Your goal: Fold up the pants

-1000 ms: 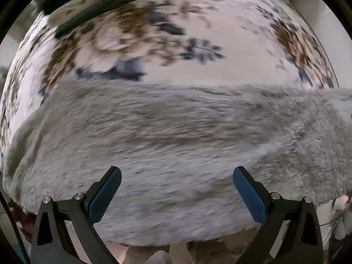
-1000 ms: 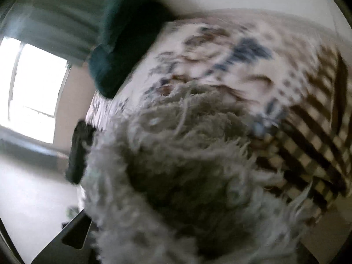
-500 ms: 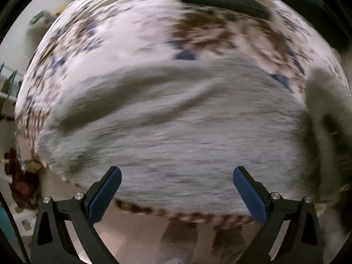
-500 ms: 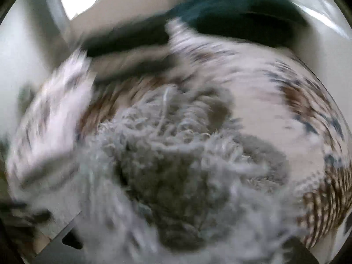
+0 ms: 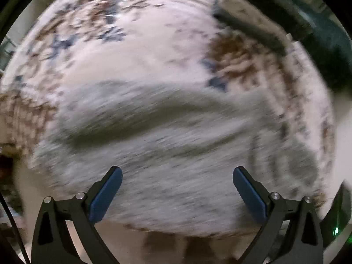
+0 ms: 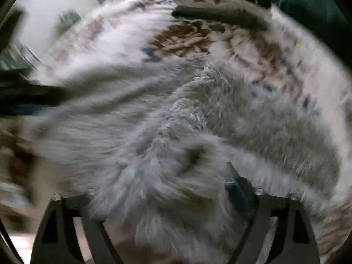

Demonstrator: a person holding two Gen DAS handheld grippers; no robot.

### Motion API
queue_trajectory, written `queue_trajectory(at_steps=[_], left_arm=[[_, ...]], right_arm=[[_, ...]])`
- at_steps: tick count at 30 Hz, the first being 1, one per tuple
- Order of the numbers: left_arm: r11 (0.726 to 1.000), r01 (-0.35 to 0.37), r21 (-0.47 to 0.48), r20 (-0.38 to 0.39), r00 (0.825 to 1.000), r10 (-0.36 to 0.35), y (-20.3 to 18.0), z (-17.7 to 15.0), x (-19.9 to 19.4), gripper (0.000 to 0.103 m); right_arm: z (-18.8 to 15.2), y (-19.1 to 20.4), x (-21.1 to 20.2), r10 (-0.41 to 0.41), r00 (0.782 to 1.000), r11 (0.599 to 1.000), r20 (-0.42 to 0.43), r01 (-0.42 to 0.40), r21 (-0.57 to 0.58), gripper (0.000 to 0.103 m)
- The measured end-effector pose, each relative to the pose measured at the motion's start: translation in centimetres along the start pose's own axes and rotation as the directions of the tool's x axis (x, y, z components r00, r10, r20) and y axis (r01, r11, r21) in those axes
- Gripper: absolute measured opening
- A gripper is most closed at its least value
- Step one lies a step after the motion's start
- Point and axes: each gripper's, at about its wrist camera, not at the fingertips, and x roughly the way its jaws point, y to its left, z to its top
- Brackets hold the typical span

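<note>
Flowered bedspread [image 5: 136,50] beneath; fluffy grey pants [image 5: 176,154] lengthwise left-right. Left gripper [image 5: 176,189] wide, empty above them; right gripper [image 6: 176,198] opening, fleece bunched between.

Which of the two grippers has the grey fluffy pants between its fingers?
The right gripper: fluffy grey pants bunch between its opening jaws, hiding the pads. The left gripper stands wide open above the pants, nothing between its blue pads.

Floral cream bedspread [image 5: 143,50] with brown, blue blooms; dark folded clothes [image 6: 220,11] at far edge; pale wall [image 6: 55,0].
</note>
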Motion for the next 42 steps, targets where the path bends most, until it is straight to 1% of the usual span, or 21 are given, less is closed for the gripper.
queue_trajectory(at_steps=[3, 5, 8, 10, 11, 12, 13, 15, 17, 18, 20, 22, 27, 29, 31, 33, 35, 37, 38, 40, 42], left_arm=[[0.993, 0.114, 0.024, -0.031, 0.993, -0.114, -3.0, 1.1, 0.6, 0.103], [0.982, 0.178, 0.068, -0.098, 0.98, -0.171, -5.6, 1.2, 2.1, 0.103], [0.966, 0.221, 0.131, -0.218, 0.957, -0.19, -9.5, 0.1, 5.5, 0.103], [0.964, 0.19, 0.187, -0.281, 0.951, -0.133, -11.4, -1.2, 8.0, 0.103], [0.96, 0.177, 0.216, -0.307, 0.946, -0.105, -12.2, -2.1, 9.2, 0.089], [0.957, 0.16, 0.241, -0.314, 0.946, -0.079, -12.6, -2.8, 9.8, 0.053], [0.954, 0.139, 0.264, -0.311, 0.949, -0.052, -12.8, -3.7, 10.0, 0.043], [0.946, 0.092, 0.311, -0.295, 0.955, 0.004, -12.4, -5.4, 9.4, 0.039], [0.931, 0.032, 0.365, -0.288, 0.954, 0.08, -11.3, -7.2, 8.9, 0.042], [0.935, 0.025, 0.354, -0.305, 0.948, 0.091, -10.5, -7.8, 8.9, 0.042], [0.954, 0.032, 0.298, -0.342, 0.937, 0.076, -9.2, -8.2, 8.2, 0.043], [0.963, 0.029, 0.269, -0.347, 0.935, 0.068, -9.0, -7.8, 6.8, 0.043], [0.958, 0.036, 0.284, -0.197, 0.98, 0.021, -12.4, -3.3, 2.2, 0.044], [0.944, 0.075, 0.321, -0.159, 0.987, -0.025, -15.5, -0.8, 1.3, 0.052], [0.923, 0.119, 0.365, -0.153, 0.986, -0.067, -19.1, 1.5, 1.3, 0.053], [0.874, 0.171, 0.454, -0.183, 0.978, -0.097, -23.3, 3.0, 2.2, 0.054], [0.789, 0.219, 0.574, -0.243, 0.966, -0.092, -28.9, 2.7, 3.9, 0.054], [0.702, 0.243, 0.669, -0.302, 0.952, -0.043, -32.9, 1.1, 5.7, 0.054], [0.635, 0.266, 0.726, -0.338, 0.941, -0.007, -35.4, 0.0, 7.0, 0.054], [0.522, 0.214, 0.826, -0.319, 0.94, 0.119, -39.0, -2.0, 9.4, 0.054], [0.438, 0.204, 0.875, -0.315, 0.929, 0.195, -41.2, -3.4, 11.7, 0.054]], right_arm=[[-1.6, -3.4, -4.1, 0.186, 0.982, 0.97, 0.012, -0.186, 0.156, 0.088], [-2.8, -6.4, -6.5, 0.222, 0.974, 0.932, 0.054, -0.228, 0.282, 0.088], [-5.3, -12.5, -8.6, 0.172, 0.982, 0.848, 0.08, -0.189, 0.496, 0.088], [-7.1, -16.0, -8.8, 0.121, 0.991, 0.788, 0.06, -0.133, 0.602, 0.088], [-8.0, -17.6, -8.6, 0.092, 0.995, 0.757, 0.032, -0.09, 0.647, 0.088], [-8.9, -19.2, -8.2, 0.075, 0.997, 0.727, 0.0, -0.055, 0.684, 0.088], [-9.2, -20.3, -7.7, 0.078, 0.997, 0.708, -0.019, -0.042, 0.705, 0.088], [-10.3, -22.0, -6.4, 0.122, 0.991, 0.671, -0.055, -0.042, 0.74, 0.088], [-10.6, -22.7, -5.5, 0.147, 0.984, 0.674, -0.098, -0.027, 0.738, 0.088], [-10.7, -22.8, -5.2, 0.144, 0.982, 0.685, -0.124, -0.008, 0.728, 0.088], [-10.7, -23.0, -5.0, 0.152, 0.979, 0.699, -0.136, -0.009, 0.715, 0.088], [-10.5, -23.2, -5.3, 0.159, 0.979, 0.693, -0.125, -0.021, 0.721, 0.088], [-8.1, -24.8, -7.7, 0.165, 0.986, 0.68, -0.038, -0.085, 0.728, 0.088], [-6.4, -25.5, -7.9, 0.161, 0.986, 0.703, -0.047, -0.081, 0.707, 0.088], [-5.0, -26.4, -7.9, 0.151, 0.985, 0.718, -0.082, -0.053, 0.694, 0.088], [-4.7, -27.0, -8.0, 0.16, 0.985, 0.698, -0.072, -0.061, 0.713, 0.088], [-5.2, -27.4, -7.4, 0.174, 0.982, 0.653, -0.069, -0.062, 0.755, 0.088], [-7.5, -28.2, -6.8, 0.2, 0.979, 0.565, -0.049, -0.074, 0.822, 0.088], [-8.9, -28.6, -6.7, 0.22, 0.975, 0.509, -0.024, -0.094, 0.856, 0.087], [-11.9, -29.0, -6.2, 0.264, 0.964, 0.386, 0.042, -0.146, 0.911, 0.083], [-14.6, -29.1, -5.6, 0.296, 0.951, 0.282, 0.092, -0.179, 0.943, 0.076]])
